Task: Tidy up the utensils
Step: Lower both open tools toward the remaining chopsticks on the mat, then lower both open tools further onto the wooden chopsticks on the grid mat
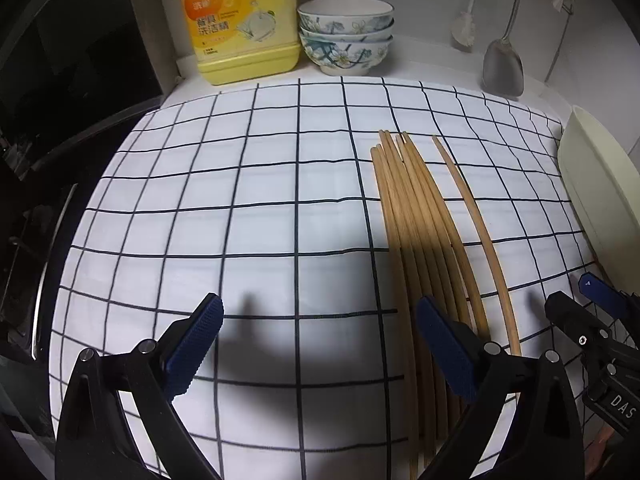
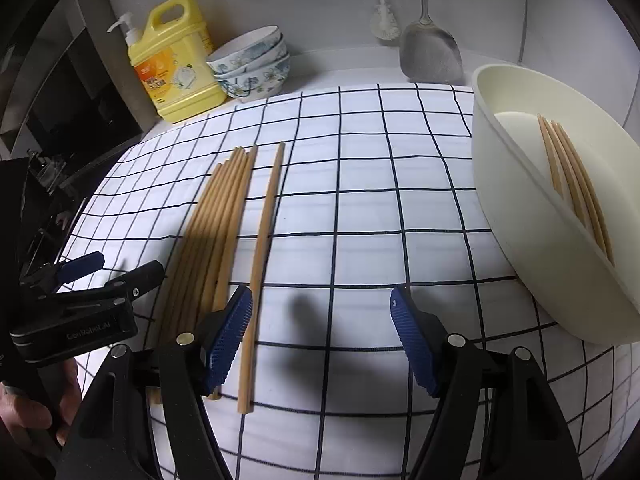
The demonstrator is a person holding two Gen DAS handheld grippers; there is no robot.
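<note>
A bundle of several wooden chopsticks [image 1: 412,216] lies lengthwise on the checked cloth [image 1: 240,200]. One separate pair [image 1: 476,232] rests just to its right. My left gripper [image 1: 320,304] hovers open over bare cloth, its right finger above the near ends of the bundle. My right gripper [image 2: 320,294] is also open; the separate pair [image 2: 264,240] runs just inside its left finger [image 2: 232,332], while the bundle [image 2: 212,232] lies outside it. A cream tray [image 2: 520,208] at the right holds a few chopsticks [image 2: 576,184]. Each gripper shows in the other's view, the right gripper [image 1: 576,292] and the left gripper [image 2: 130,262].
A yellow detergent jug [image 1: 240,24] and stacked floral bowls [image 1: 346,36] stand at the back by the wall. A metal spatula [image 1: 502,64] and a brush [image 1: 464,28] hang behind the cloth. A dark stove [image 1: 60,140] borders the left. A hand [image 2: 36,404] holds the left gripper.
</note>
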